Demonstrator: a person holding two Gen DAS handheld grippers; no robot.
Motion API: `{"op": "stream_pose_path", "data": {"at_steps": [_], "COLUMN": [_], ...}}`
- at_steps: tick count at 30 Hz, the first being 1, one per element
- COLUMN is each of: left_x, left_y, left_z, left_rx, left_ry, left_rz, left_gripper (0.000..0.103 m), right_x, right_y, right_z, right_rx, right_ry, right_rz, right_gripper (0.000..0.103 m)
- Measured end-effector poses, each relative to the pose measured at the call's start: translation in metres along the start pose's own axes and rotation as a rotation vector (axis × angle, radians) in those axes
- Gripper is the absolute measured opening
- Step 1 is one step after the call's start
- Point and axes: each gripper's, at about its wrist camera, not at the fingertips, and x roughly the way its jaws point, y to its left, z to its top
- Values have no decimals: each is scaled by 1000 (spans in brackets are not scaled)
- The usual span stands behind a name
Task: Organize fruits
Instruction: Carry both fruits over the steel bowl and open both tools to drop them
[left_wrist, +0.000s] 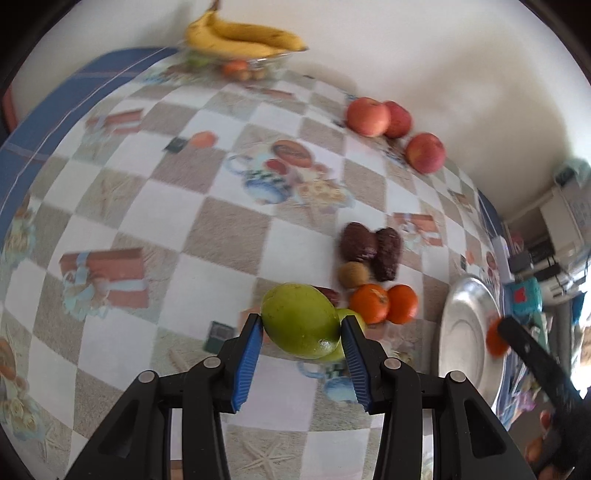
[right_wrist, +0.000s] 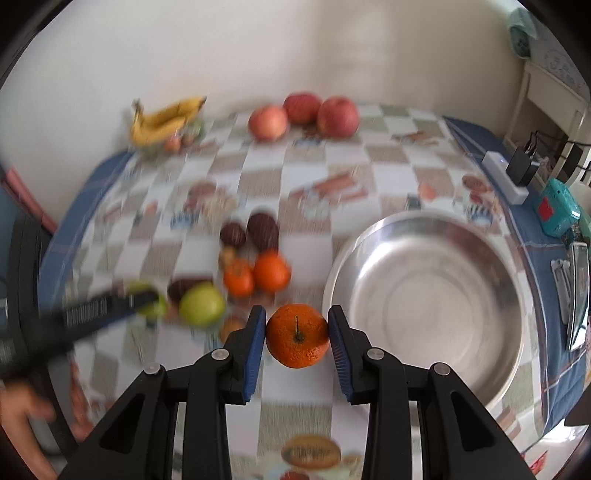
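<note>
Checkered bench (right_wrist: 280, 173) against a pale wall. Right claw (right_wrist: 297, 341) is pinching an orange (right_wrist: 297, 341), clear of the cloth; steel bowl (right_wrist: 428, 295) is lying just beside it toward the bench's right edge. Left claw (left_wrist: 301, 326) is gripping a green fruit (left_wrist: 301, 326), farther from the bowl.

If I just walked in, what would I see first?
Probably the two fruits being held: the left gripper squeezes a green fruit, and the right gripper squeezes an orange, both near the front of the checkered tablecloth. Next, the big shiny empty metal bowl on the right, and the yellow bananas at the far back by the wall.
</note>
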Motion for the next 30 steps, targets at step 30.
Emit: {"op": "stream_pose_path", "data": {"at_steps": [30], "left_x": [56], "left_y": [-176], "left_z": [-41], "left_rx": [465], "left_ry": [121], "left_rz": [-4], "left_gripper": [56], "right_x": [12], "right_y": [-158], "right_z": [-7], "right_rx": [411], "right_ry": [47], "right_rz": [-181], "right_gripper": [37]}}
